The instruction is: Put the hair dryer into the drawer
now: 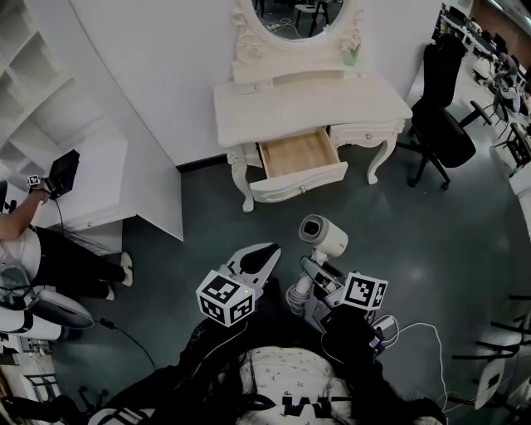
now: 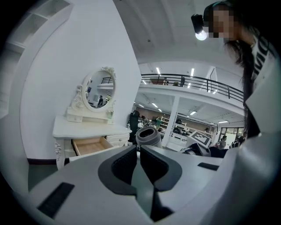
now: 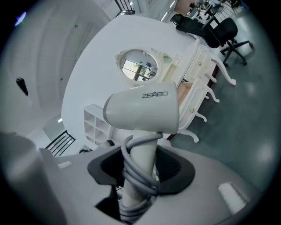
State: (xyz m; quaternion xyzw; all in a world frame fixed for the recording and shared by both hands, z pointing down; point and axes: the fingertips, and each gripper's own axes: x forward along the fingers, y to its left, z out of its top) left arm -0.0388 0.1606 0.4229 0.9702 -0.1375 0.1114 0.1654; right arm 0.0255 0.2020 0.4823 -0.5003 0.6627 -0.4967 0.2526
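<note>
The white hair dryer (image 1: 325,236) is held upright over the dark floor, its grey cord wound round the handle. My right gripper (image 1: 309,278) is shut on that handle; in the right gripper view the dryer body (image 3: 142,110) fills the middle above the gripper (image 3: 139,165). My left gripper (image 1: 264,256) hangs just left of the dryer with its jaws closed together and nothing between them (image 2: 139,149). The dryer's nozzle (image 2: 148,137) shows just past its tips. Ahead stands the white dressing table (image 1: 249,108) with its drawer (image 1: 303,184) pulled out, wooden inside, nothing visible in it.
An oval mirror (image 1: 299,21) tops the dressing table. A black office chair (image 1: 440,116) stands to its right. White shelving (image 1: 50,100) and a person's arm with a black device (image 1: 62,173) are at the left. A white cable (image 1: 423,332) lies on the floor.
</note>
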